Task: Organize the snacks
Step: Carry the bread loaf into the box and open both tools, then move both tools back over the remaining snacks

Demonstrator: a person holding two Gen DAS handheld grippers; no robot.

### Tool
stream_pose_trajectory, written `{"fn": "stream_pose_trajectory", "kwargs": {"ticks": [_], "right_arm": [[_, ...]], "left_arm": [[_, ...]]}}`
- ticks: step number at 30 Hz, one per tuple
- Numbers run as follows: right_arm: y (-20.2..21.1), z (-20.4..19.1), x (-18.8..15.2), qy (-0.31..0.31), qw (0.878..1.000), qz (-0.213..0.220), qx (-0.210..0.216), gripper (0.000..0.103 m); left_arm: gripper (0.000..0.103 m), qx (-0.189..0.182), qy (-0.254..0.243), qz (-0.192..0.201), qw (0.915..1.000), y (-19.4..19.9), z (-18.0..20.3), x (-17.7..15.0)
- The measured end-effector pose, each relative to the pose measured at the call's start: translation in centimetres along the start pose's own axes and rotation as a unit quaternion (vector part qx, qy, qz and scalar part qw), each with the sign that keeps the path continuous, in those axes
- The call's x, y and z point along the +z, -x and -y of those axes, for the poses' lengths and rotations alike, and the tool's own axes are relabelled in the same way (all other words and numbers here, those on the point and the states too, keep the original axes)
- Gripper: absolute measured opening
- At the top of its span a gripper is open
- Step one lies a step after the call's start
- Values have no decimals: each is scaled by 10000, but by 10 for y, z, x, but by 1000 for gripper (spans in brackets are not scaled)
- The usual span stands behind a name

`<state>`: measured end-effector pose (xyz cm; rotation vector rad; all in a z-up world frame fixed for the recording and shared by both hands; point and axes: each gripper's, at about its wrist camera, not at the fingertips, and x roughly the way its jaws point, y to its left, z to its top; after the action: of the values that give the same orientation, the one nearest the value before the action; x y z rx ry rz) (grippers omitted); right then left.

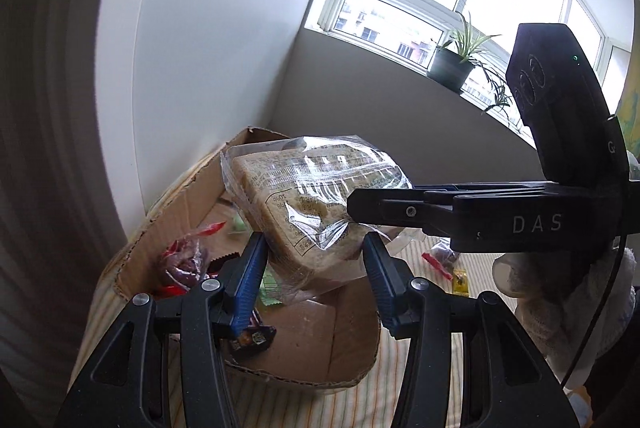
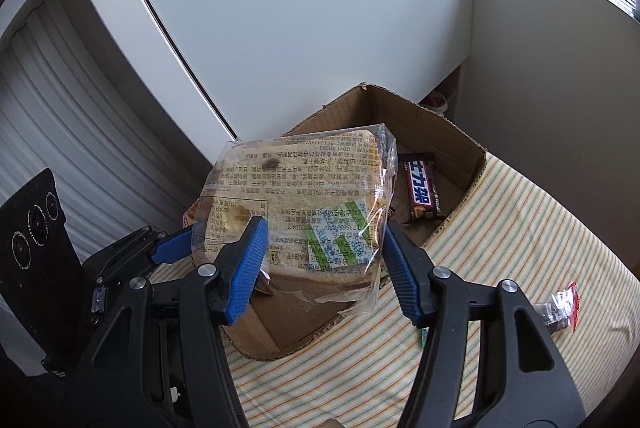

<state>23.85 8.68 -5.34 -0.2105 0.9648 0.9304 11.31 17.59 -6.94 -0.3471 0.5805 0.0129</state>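
A home: potted plant [image 1: 454, 61] on windowsill, striped bedsheet [image 2: 500, 248].

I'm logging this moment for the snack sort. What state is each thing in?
Bread bag: sealed, held up over the box by both tools.
Left tool: shut on the bread bag.
Right tool: shut on the bread bag.
Cardboard box: open, flaps up, partly filled with snacks.
Chocolate bar: wrapped, lying in the box.
Red-ended snack: wrapped, lying outside the box on the striped cloth.
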Motion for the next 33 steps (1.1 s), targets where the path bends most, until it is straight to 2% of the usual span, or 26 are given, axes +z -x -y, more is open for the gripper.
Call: {"fn": "stream_pose_trajectory", "kwargs": {"ticks": [4,5,7,9,13,15,18,22,23,26,30,33], "right_arm": [[-9,-3,3,81,10000,25,-43,61],[-11,-4,4,135,9997,56,-194,61],[-15,-4,4,258,9982,123,-531,61],[-18,1,6,133,9986,83,-503,62],[-16,10,5,-1,9986,85,-531,63],[-13,15,3,-54,9985,100,-530,67],[-3,19,0,-123,9984,143,-539,72],[19,32,-12,-261,9975,181,-626,72],[25,38,-16,-322,9970,199,-675,73],[47,56,-29,-495,9938,359,-926,83],[75,83,-46,-708,9871,601,-1306,85],[89,102,-59,-872,9821,662,-1534,91]], "left_arm": [[48,71,65,3,10000,-1,-5,-1],[48,141,73,18,9999,-1,-6,-1],[48,524,-17,149,9985,-1,-6,-1],[48,721,-64,194,9972,0,-9,-1],[48,677,92,152,9975,-1,-17,0],[48,634,115,167,9978,1,-18,0],[48,606,83,193,9979,1,-13,0],[48,512,41,201,9985,-1,-2,1],[48,490,5,200,9986,-1,2,1],[48,432,-78,160,9989,-3,16,-1],[48,293,-233,132,9992,-6,37,-4],[48,179,-292,64,9994,-10,51,-5]]}}
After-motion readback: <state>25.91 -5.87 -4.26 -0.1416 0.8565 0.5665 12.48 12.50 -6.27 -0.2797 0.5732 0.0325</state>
